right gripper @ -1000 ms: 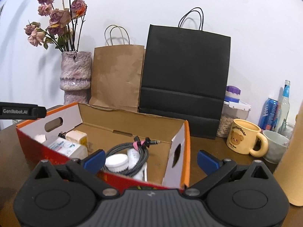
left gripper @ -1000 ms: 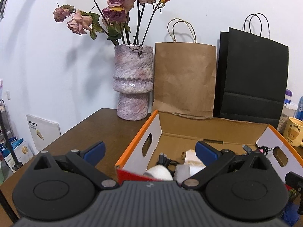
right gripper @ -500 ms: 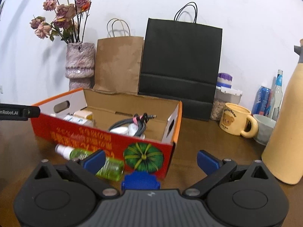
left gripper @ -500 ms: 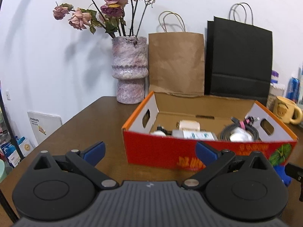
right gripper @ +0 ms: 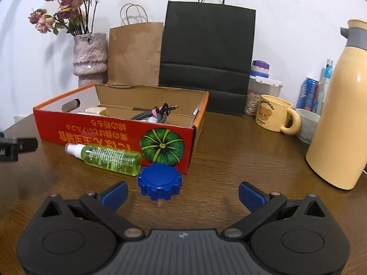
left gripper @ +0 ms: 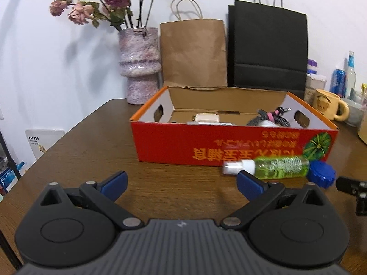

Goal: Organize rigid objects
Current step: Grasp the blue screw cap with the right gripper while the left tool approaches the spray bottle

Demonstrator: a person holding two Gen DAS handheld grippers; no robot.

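A red cardboard box (left gripper: 174, 142) (right gripper: 96, 133) stands on the brown table, holding a coiled cable (right gripper: 153, 114), a cream adapter (left gripper: 205, 117) and white items. A green spray bottle (left gripper: 273, 167) (right gripper: 107, 158) lies on its side against the box front. A blue ridged cap (left gripper: 321, 175) (right gripper: 159, 184) sits beside the bottle's base. My left gripper (left gripper: 181, 183) is open and empty, low over the table in front of the box. My right gripper (right gripper: 183, 193) is open and empty, just short of the blue cap.
A marbled vase (left gripper: 140, 66) of dried roses, a brown paper bag (left gripper: 192, 52) and a black paper bag (right gripper: 206, 52) stand behind the box. A bear mug (right gripper: 274, 116), grey bowl (right gripper: 307, 123), seed jar (right gripper: 259, 91), can and cream thermos (right gripper: 339, 114) crowd the right side.
Both grippers have pulled back from over the box and dropped low. The box front, the green bottle and the blue cap have come into view. Both stay open.
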